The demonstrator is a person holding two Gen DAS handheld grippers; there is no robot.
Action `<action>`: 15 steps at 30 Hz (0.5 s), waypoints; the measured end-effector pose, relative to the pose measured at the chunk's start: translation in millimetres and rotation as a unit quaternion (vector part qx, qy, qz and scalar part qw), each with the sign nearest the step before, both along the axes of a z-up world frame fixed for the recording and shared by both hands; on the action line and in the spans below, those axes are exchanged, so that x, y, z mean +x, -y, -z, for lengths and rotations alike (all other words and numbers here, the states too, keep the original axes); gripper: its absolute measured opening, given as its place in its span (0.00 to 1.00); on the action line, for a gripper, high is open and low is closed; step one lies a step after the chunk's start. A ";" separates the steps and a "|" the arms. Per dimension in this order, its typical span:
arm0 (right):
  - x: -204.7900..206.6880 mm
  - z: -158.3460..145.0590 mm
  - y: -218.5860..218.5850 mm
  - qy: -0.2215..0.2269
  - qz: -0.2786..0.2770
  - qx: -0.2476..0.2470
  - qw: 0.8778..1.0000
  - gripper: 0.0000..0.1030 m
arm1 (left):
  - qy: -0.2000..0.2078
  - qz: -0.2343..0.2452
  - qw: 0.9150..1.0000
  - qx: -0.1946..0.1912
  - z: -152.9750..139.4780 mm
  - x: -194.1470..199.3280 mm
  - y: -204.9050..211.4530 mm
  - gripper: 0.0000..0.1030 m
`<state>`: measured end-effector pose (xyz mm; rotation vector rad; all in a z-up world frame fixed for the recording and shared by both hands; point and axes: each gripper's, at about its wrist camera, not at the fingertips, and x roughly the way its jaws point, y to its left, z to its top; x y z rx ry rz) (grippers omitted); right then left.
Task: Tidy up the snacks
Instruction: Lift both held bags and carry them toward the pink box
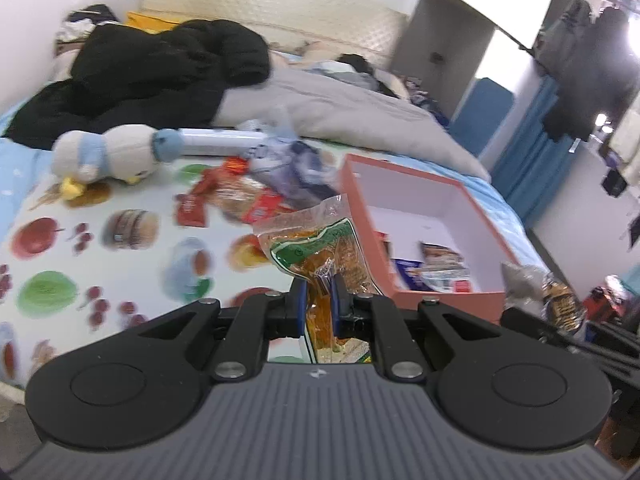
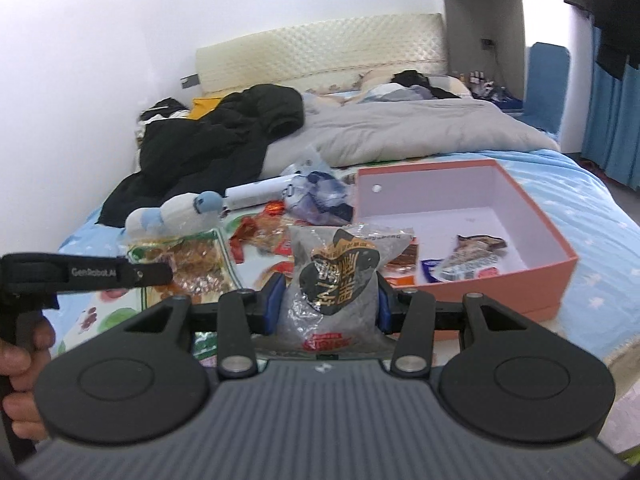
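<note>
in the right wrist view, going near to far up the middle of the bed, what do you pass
right gripper shut on the grey snack bag → pile of red snack packets → crumpled clear plastic bag → grey duvet → cream headboard

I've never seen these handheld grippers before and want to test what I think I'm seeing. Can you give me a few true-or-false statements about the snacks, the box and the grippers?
1. The left gripper grips an orange-and-green snack packet. True.
2. The right gripper is empty. False: it clamps a grey snack bag.
3. The orange box already holds some packets. True.
4. A lid covers the box. False: it stands open.
5. A plush penguin lies on the bed. True.
</note>
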<state>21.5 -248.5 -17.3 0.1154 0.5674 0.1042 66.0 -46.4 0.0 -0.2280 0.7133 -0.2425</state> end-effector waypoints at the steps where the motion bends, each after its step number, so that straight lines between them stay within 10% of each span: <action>1: -1.7 -0.4 3.2 -0.001 0.003 -0.003 1.000 0.46 | -0.001 0.007 1.000 -0.002 -0.3 1.0 5.1 0.13; 15: 8.7 7.3 51.1 -0.013 0.069 0.008 0.997 0.46 | -0.030 0.077 0.997 -0.003 5.8 53.3 69.7 0.13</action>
